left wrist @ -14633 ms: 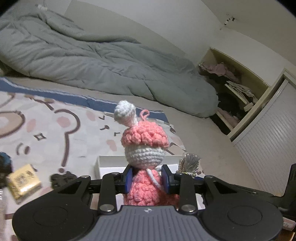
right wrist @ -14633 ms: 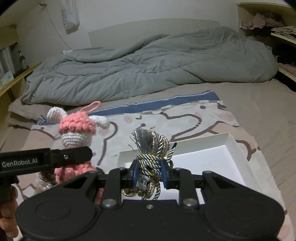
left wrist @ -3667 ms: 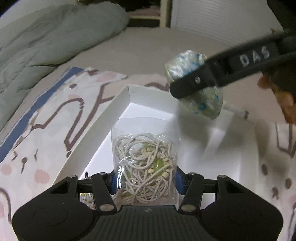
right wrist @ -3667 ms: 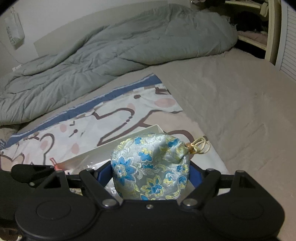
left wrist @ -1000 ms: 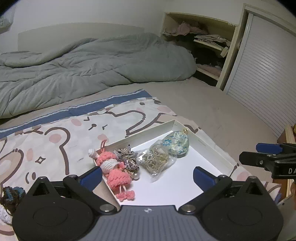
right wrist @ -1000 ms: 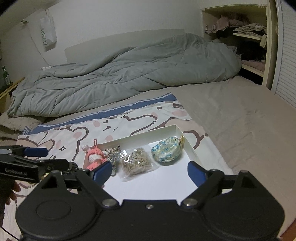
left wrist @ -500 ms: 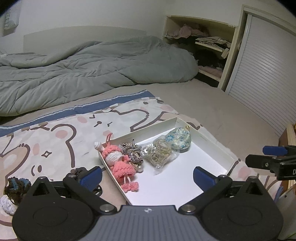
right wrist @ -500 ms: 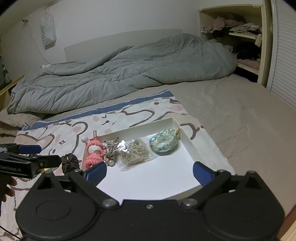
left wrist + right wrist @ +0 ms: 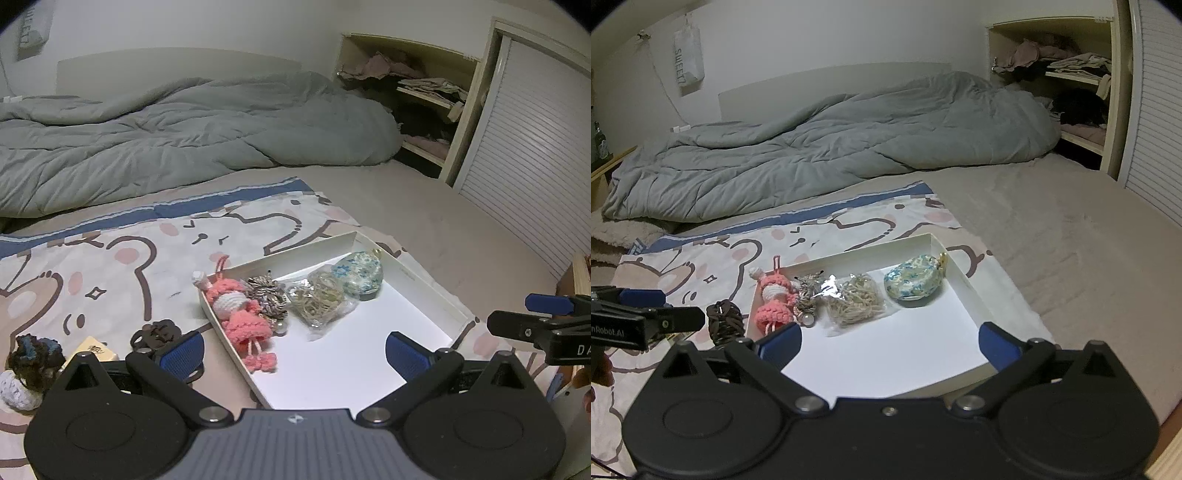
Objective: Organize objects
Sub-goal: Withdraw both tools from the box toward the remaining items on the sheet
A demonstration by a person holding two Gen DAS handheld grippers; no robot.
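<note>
A white shallow box (image 9: 424, 284) (image 9: 971, 284) lies on the bear-print sheet. Along its far side lie a pink crochet doll (image 9: 240, 314) (image 9: 774, 299), a tasselled cord bundle (image 9: 267, 295) (image 9: 807, 291), a clear bag of beige cord (image 9: 317, 299) (image 9: 855, 299) and a blue floral pouch (image 9: 360, 277) (image 9: 912, 280). My left gripper (image 9: 293, 350) is open and empty above the box's near left edge. My right gripper (image 9: 888, 341) is open and empty above the box's near part.
Left of the box on the sheet lie a dark brown braided piece (image 9: 159, 332) (image 9: 724, 321), a yellow packet (image 9: 94, 349) and a dark and white crochet piece (image 9: 29, 365). A grey duvet (image 9: 184, 136) fills the back. Shelves (image 9: 417, 99) and a slatted door (image 9: 532, 166) stand right.
Both grippers have drawn back a little from the box, so more of the sheet and the loose items on the left show. Nothing in the box has moved.
</note>
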